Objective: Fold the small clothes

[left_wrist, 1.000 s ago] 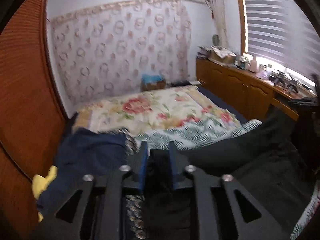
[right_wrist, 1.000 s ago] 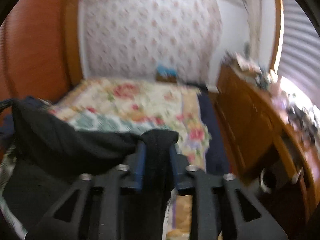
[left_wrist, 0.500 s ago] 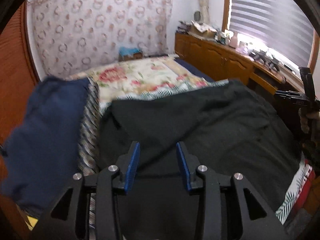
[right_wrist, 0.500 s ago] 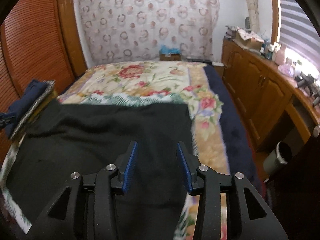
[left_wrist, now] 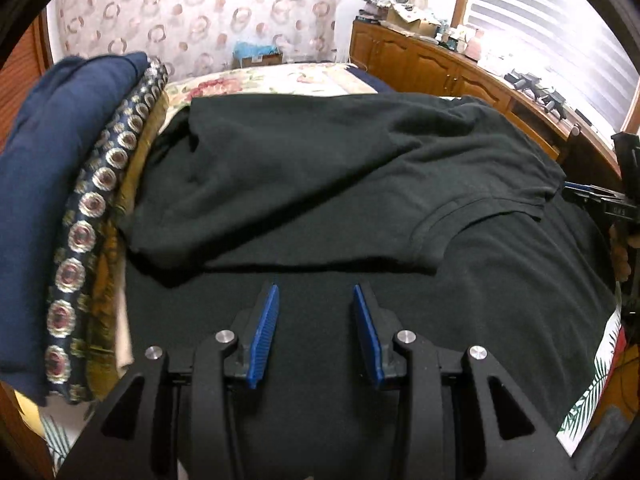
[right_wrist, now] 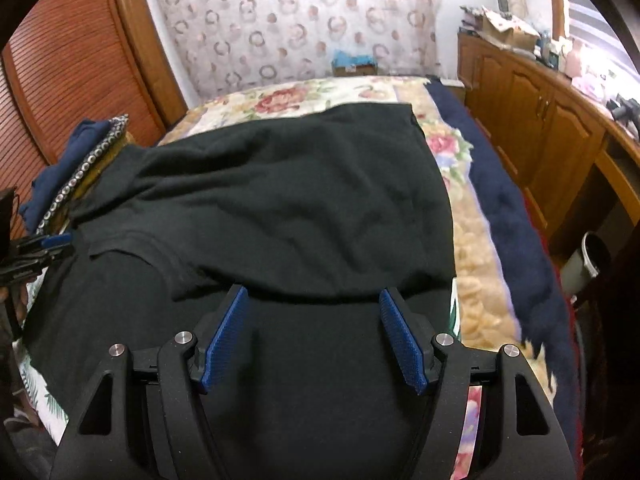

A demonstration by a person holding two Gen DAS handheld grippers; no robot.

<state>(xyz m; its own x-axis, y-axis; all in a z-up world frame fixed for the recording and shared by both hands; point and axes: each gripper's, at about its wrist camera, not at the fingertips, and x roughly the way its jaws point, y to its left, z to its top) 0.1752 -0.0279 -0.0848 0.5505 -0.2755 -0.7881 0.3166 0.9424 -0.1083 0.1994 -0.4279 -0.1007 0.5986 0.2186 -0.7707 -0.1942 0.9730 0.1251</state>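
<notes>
Both views look forward and down from close above the shirt [left_wrist: 360, 184], toward the far wall. The left wrist view sits left, nearest the stack [left_wrist: 60, 200]; the right wrist view sits right, nearest the cabinets [right_wrist: 532, 120]. They share the shirt [right_wrist: 280, 208], bed [right_wrist: 304, 96] and wall.

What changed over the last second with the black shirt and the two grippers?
Both grippers let go: the left gripper and right gripper, each shut on a bunch of the black T-shirt a second ago, now stand open and empty. The shirt went from lifted to lying folded over itself on the floral bedspread. The stack of folded clothes stays at its left.
</notes>
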